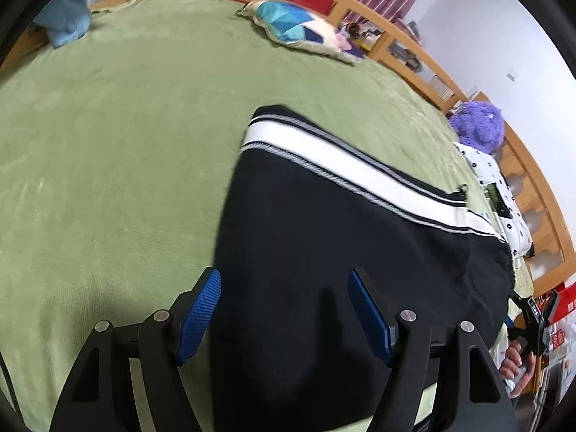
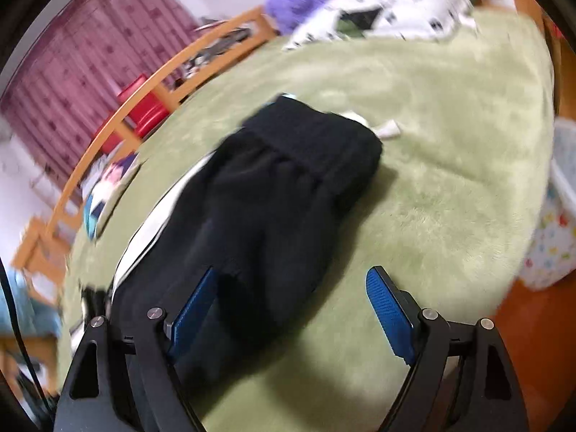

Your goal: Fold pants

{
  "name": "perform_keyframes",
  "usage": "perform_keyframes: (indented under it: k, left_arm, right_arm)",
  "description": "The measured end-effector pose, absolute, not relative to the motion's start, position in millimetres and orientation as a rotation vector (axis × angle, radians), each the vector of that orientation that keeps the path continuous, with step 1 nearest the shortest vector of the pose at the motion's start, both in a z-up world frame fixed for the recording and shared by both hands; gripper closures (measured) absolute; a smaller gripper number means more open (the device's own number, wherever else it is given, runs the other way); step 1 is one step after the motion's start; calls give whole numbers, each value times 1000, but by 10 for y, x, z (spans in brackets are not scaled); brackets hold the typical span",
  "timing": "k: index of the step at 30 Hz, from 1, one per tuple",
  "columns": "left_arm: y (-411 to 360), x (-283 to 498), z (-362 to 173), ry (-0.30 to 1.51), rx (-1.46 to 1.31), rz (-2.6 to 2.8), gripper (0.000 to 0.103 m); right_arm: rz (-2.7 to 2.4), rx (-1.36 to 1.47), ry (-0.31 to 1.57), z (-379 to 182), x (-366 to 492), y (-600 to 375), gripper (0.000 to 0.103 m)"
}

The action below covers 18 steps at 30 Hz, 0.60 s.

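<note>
Where pants (image 1: 342,237) lie, left tool (image 1: 284,309) straddles

No legible text, label or number anywhere.

Right wrist view motion-blurred. Pants (image 1: 360,252) near end hidden behind left tool (image 1: 284,288). Right tool (image 1: 532,316) cut off at frame edge.

Left gripper (image 1: 284,284) spread wide above black pants (image 1: 342,252) on green blanket (image 1: 108,126).
</note>
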<state>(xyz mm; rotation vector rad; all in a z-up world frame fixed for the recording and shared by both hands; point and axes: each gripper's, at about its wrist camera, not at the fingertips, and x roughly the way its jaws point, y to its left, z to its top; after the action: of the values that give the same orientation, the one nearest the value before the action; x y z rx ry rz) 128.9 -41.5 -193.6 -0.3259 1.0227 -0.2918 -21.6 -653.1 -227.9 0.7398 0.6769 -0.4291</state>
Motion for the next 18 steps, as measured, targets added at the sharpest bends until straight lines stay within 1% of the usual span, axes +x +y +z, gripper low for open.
perform_keyframes:
  k: [3,5,6,8,10,11,13,14,15,16,17,18]
  left_arm:
    - [-365,1378,-2073,1074,-356,-324,32]
    - [-329,1412,-2131,1077,-377,-336,32]
    - [-326,1423,-2134,1066,-382,-347,30]
    - [-360,1454,-2143,1062,-376,-370,23]
    - [-417,1501,-2155,1056,-356,-384,21]
    - [-443,1524,-2162,1054,-344,-387,22]
    - [-513,1569,-2157,1073,-308,-396,22]
    - [-524,1572,-2135,1070,-300,-409,28]
    - [-537,1574,-2131,1074,-299,-420,34]
    - [-549,1570,-2135,1085,-294,-400,48]
    - [-551,1566,-2125,1082,-290,-389,66]
    - [-550,1552,-2087,1073,-290,-410,76]
  right_arm:
    - [-405,812,647,-2427,-140,-6723,19]
    - [-390,833,623,-2460,-50,-6799,19]
    - [-379,839,617,-2471,10,-6824,19]
    - [-354,844,616,-2506,108,-6898,19]
    - [-338,841,614,-2513,202,-6923,18]
    - [-332,836,619,-2512,256,-6943,16]
    - [-329,816,636,-2511,357,-6963,15]
    - [-338,805,644,-2502,391,-6960,19]
    - [-349,790,658,-2487,411,-6953,31]
    - [-374,764,681,-2463,418,-6933,39]
    - [-383,741,695,-2424,405,-6906,52]
    - [-379,737,687,-2367,356,-6873,64]
